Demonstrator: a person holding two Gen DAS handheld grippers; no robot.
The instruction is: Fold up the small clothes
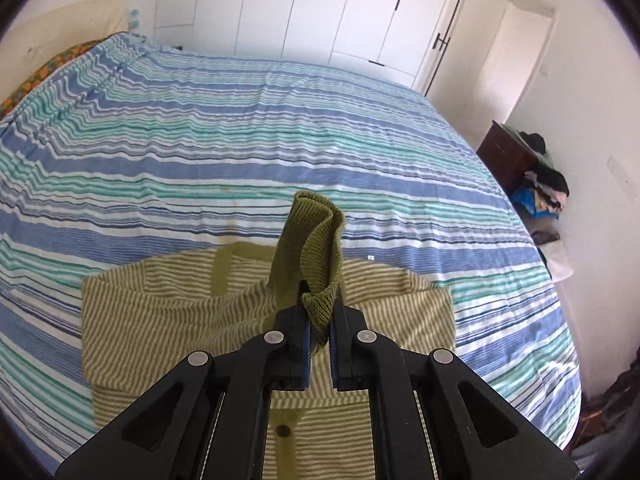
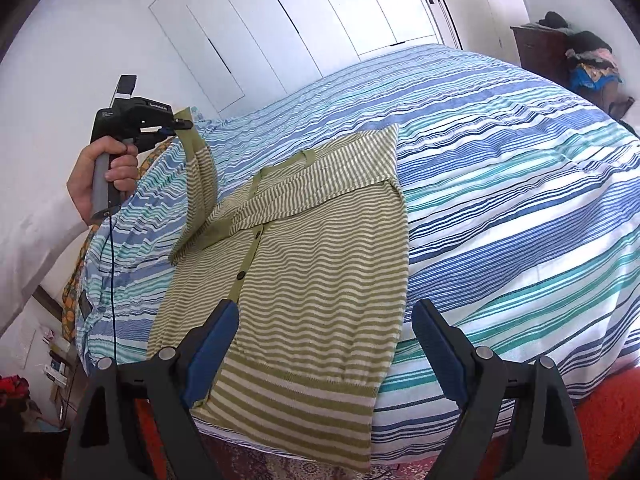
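Cardigan (image 2: 304,264) flat on bed (image 2: 500,184), left tongs (image 1: 319,334) clamped on its cuff (image 1: 316,256) above it, right tongs (image 2: 324,344) open over its hem.

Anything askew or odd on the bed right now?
Nothing damaged. The green-and-cream striped cardigan lies mostly flat on the blue striped bedspread; one sleeve cuff is lifted, pinched in the left gripper. Right gripper is open.

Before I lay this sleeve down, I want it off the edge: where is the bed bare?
Bare bedspread lies right of the cardigan and beyond its collar toward the wardrobe. The near edge is crowded: the hem overhangs it by the open right gripper. The left gripper holds the cuff above the cardigan.
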